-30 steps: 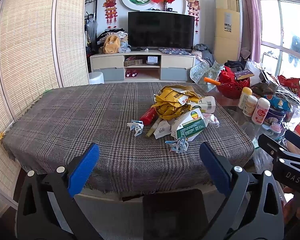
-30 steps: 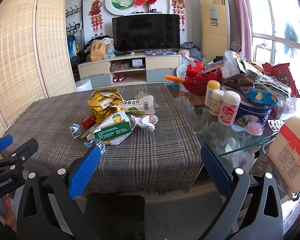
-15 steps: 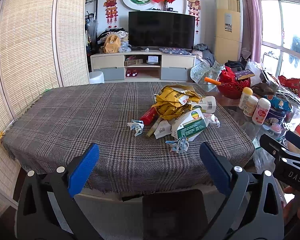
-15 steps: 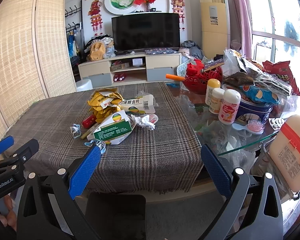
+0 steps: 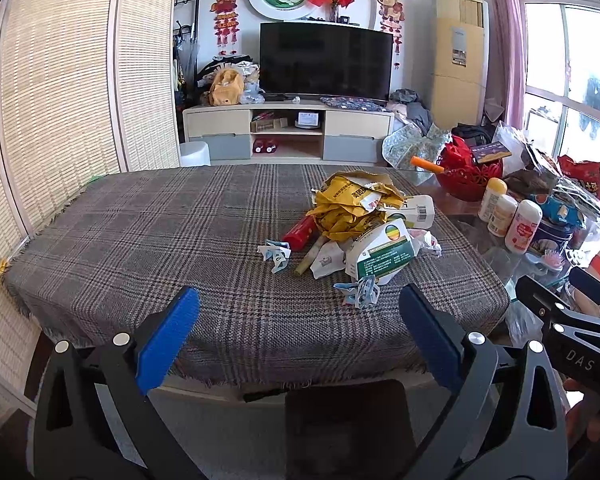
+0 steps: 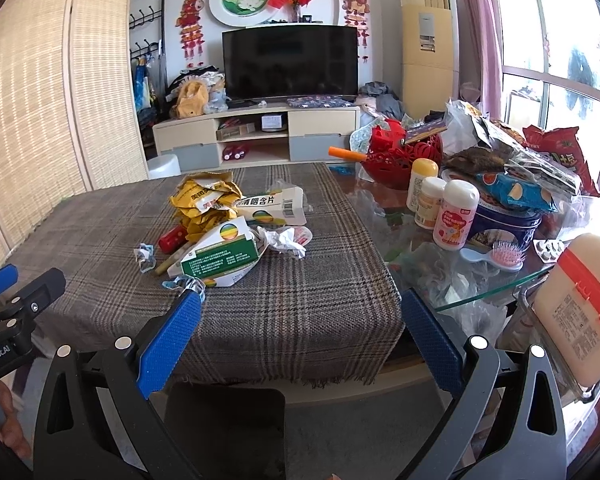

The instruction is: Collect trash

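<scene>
A trash pile lies on the plaid tablecloth point(image 5: 160, 240): crumpled yellow wrappers point(image 5: 348, 204), a green-and-white box point(image 5: 384, 252), a white box with a barcode point(image 6: 276, 208), a red tube point(image 5: 298, 232), crumpled white paper point(image 6: 284, 240) and small blue-white scraps point(image 5: 360, 292). My left gripper point(image 5: 300, 328) is open and empty, held off the table's near edge, short of the pile. My right gripper point(image 6: 300, 328) is open and empty, also off the near edge, with the pile ahead to the left. Each gripper shows at the edge of the other's view.
On the glass table part to the right stand several white bottles point(image 6: 454, 216), a blue tin point(image 6: 504, 220), a red basket point(image 6: 396, 160), snack bags point(image 6: 556, 156) and a pink hairbrush point(image 6: 500, 256). A black chair back point(image 5: 348, 420) sits below the grippers. A TV stand is behind.
Both grippers have drifted slightly; the view has shifted a little. Nothing on the table has moved and both grippers stay open.
</scene>
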A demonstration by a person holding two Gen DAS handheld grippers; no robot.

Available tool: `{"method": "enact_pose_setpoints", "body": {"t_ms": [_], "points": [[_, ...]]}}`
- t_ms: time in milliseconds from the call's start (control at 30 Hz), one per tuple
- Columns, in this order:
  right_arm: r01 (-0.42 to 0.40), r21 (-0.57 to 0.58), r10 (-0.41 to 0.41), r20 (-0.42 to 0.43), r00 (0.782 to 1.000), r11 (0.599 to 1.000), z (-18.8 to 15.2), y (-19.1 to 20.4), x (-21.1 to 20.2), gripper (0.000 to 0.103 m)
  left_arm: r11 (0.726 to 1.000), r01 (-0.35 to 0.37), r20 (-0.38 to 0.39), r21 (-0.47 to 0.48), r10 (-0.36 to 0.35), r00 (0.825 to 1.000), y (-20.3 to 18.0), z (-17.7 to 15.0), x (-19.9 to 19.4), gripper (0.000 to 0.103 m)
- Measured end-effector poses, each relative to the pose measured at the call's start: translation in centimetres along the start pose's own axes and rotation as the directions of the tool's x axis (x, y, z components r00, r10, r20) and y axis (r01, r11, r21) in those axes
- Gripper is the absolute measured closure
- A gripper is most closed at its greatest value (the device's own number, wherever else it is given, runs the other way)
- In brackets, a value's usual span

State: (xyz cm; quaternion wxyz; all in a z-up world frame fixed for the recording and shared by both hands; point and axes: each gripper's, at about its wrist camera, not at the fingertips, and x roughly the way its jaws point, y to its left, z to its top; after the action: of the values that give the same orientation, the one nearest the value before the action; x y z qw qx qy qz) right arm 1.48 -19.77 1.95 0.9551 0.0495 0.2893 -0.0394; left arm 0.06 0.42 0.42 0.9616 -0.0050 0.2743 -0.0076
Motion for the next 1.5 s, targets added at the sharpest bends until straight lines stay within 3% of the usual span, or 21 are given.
{"method": "enact_pose_setpoints", "body": {"t_ms": [167,533,700,900,1067,1200,1267,1300,1500], "points": [[0.001,0.0,-0.001,0.01,1.0,1.0,0.1,-0.1,0.2,0.003,1.0,-0.006,-0.019,-0.002,0.006,1.0,0.3,-0.1,0.3,0.008],[-0.015,0.029,0.017,-0.051,0.999,0.999,0.6,-1.5,2.1,0.003,1.0,-0.003,-0.08,-0.008,0.002,0.997,0.7,-0.2,2.0,0.008],[-0.053,0.059,0.058,-0.079,0.995,0.997,0.6,-1.8,3.6,0.003,0.999,0.019,-0.153,-0.031,-0.024,0.988,1.6,-0.3,4.1,0.008],[-0.087,0.061,0.096,-0.154,0.983,0.994,0.2,-1.0,6.3,0.003,1.0,-0.006,-0.21,-0.024,0.001,0.978,2.5,-0.7,6.4,0.008],[-0.07,0.003,0.069,-0.193,0.979,0.998,0.4,0.8,8.1,0.003,1.0,0.0,-0.252,-0.023,-0.006,0.968,3.3,-0.6,8.6,0.008],[-0.102,0.038,0.108,-0.233,0.966,0.994,0.5,1.8,9.7,0.003,0.996,0.007,-0.306,-0.095,-0.035,0.951,5.3,0.1,11.1,0.021],[-0.121,0.022,0.123,-0.261,0.957,0.992,0.4,2.7,10.6,0.011,0.994,0.015,-0.329,-0.106,-0.049,0.943,5.9,0.7,12.5,0.024],[-0.134,0.017,0.134,-0.276,0.952,0.991,0.3,3.0,11.0,0.02,0.996,0.019,-0.333,-0.093,-0.049,0.942,5.9,1.0,13.0,0.024],[-0.207,0.019,0.202,-0.329,0.922,0.978,-0.5,4.7,13.0,0.042,0.997,0.058,-0.347,-0.046,-0.07,0.935,5.5,3.5,16.1,0.033]]}}
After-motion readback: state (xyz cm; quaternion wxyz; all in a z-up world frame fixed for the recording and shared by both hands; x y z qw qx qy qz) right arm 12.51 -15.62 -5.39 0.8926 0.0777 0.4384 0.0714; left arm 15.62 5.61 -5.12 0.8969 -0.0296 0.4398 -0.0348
